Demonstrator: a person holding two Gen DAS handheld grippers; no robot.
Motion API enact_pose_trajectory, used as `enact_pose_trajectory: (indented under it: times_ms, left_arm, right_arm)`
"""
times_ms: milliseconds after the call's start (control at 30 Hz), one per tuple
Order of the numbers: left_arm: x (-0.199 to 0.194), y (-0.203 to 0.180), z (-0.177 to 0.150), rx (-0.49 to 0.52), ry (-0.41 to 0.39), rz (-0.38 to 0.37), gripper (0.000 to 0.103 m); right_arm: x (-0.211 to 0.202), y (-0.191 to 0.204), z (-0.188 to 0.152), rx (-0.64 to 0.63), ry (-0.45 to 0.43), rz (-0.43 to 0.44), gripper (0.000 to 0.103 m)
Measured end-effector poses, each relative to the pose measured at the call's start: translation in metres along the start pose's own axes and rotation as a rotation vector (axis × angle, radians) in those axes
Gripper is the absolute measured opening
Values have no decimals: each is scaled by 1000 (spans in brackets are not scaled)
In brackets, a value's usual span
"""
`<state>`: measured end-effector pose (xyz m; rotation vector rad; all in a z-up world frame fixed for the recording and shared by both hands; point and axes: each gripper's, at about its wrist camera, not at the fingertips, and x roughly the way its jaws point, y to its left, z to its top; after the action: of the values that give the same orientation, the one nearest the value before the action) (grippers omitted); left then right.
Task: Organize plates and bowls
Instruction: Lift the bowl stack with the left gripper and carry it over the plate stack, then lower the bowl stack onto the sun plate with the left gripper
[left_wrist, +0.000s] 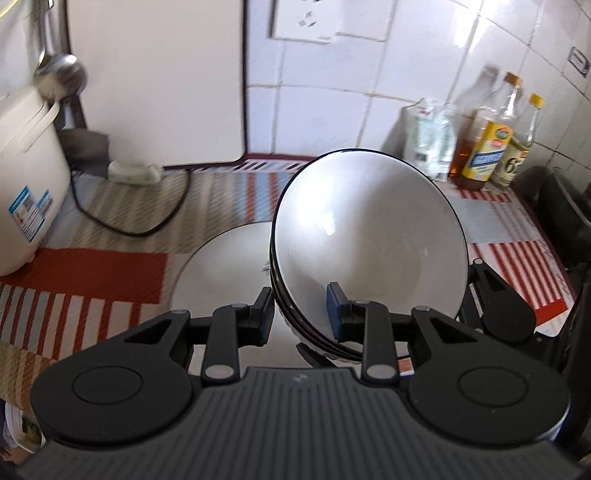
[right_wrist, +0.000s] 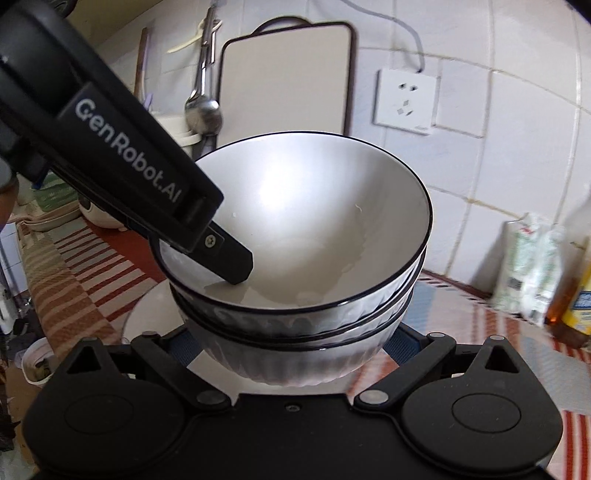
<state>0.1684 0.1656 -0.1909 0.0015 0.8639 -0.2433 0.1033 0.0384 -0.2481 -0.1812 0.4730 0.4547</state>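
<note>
Nearest the left wrist camera, the left gripper was clamped on the rim of a stack of nested bowls, one finger outside the wall and the other, blue-padded, inside the top bowl. In the right wrist view the same stack filled the middle, white inside with thin black rims and ribbed grey walls, and the left gripper reached down into the top bowl from the upper left. The right gripper straddled the lowest bowl from both sides, its fingers mostly hidden behind the bowl wall; whether the pads actually pressed on it could not be made out. The stack sat tilted and appeared lifted clear of the table. Just beneath and to the left of it lay a white plate on the striped mat covering the table. Farther back, a white rice cooker stood at the left with its black cord trailing over the mat. At the right rear stood a plastic bag and several bottles against the tiled wall. A white cutting board leaned on that wall, with a hanging ladle beside it and a wall socket to the right.
</note>
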Motion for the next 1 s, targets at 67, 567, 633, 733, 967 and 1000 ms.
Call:
enact_pose_trajectory:
  times_ms: [67, 567, 633, 733, 967, 1000]
  left_arm:
    - [5, 11, -1, 0, 8, 5, 28]
    - [33, 46, 5, -36, 63, -47, 28]
    - [35, 47, 4, -32, 59, -48, 28]
    - [41, 48, 3, -19, 70, -51, 28]
    - [43, 50, 2, -17, 73, -59, 28]
    - [42, 49, 2, -11, 75, -57, 28]
  right_arm:
    - [11, 9, 0, 3, 9, 9, 101]
    - [48, 19, 4, 4, 88, -5, 101]
    - [50, 19, 3, 4, 100, -11, 101]
    - [53, 22, 1, 30, 110, -27, 101]
    - [60, 23, -3, 29, 126, -30, 101]
    - [60, 23, -3, 36, 124, -32, 101]
